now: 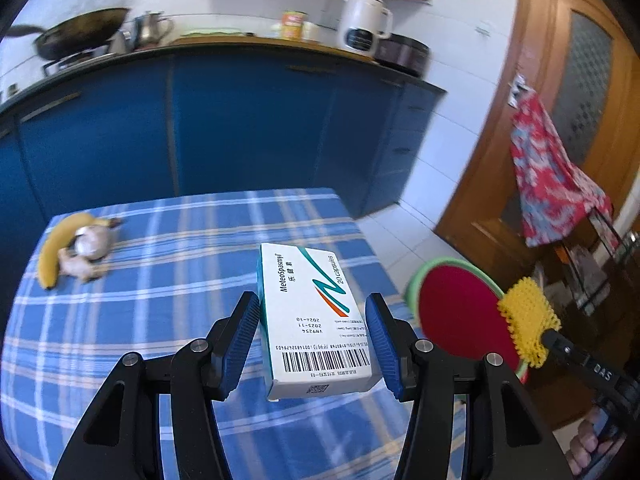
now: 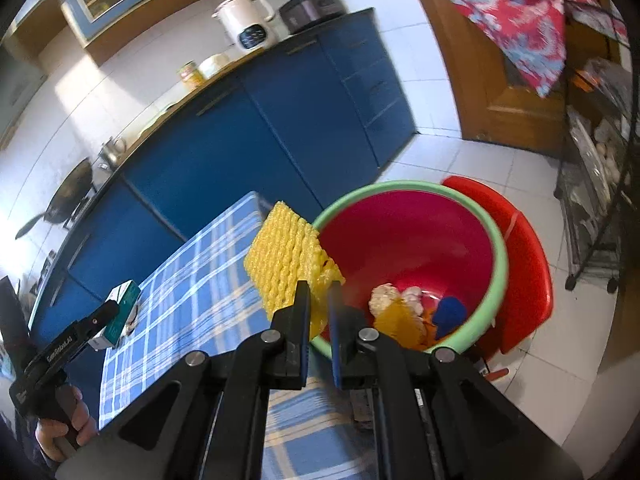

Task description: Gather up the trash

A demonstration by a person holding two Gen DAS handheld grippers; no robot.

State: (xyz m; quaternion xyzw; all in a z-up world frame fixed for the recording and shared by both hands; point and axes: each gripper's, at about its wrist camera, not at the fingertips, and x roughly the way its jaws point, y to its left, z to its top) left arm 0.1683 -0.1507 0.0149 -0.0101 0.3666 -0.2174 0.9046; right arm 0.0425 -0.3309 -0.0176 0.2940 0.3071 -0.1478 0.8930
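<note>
Blue-checked tablecloth [image 1: 160,320] filled the lower frame under blurred blue cabinets [image 1: 240,120]. My left gripper [image 1: 314,340] clamped a medicine box [image 1: 312,312]; my right gripper [image 2: 318,304] pinched yellow foam netting [image 2: 284,264] shut beside the half-hidden red basin [image 2: 420,232].

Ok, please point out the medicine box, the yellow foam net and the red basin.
medicine box [image 1: 316,320]: left wrist view, printed top face.
yellow foam net [image 2: 286,266]: right wrist view, mesh middle.
red basin [image 2: 408,236]: right wrist view, bare inner wall.

1. Bright daylight; sun patches glare on the wall tiles [image 2: 92,92].
2. Cabinets [image 1: 248,120] and wok [image 1: 80,32] are motion-blurred; the box [image 1: 316,320] stays sharp.
3. Fisheye bends edges; corners are black.
</note>
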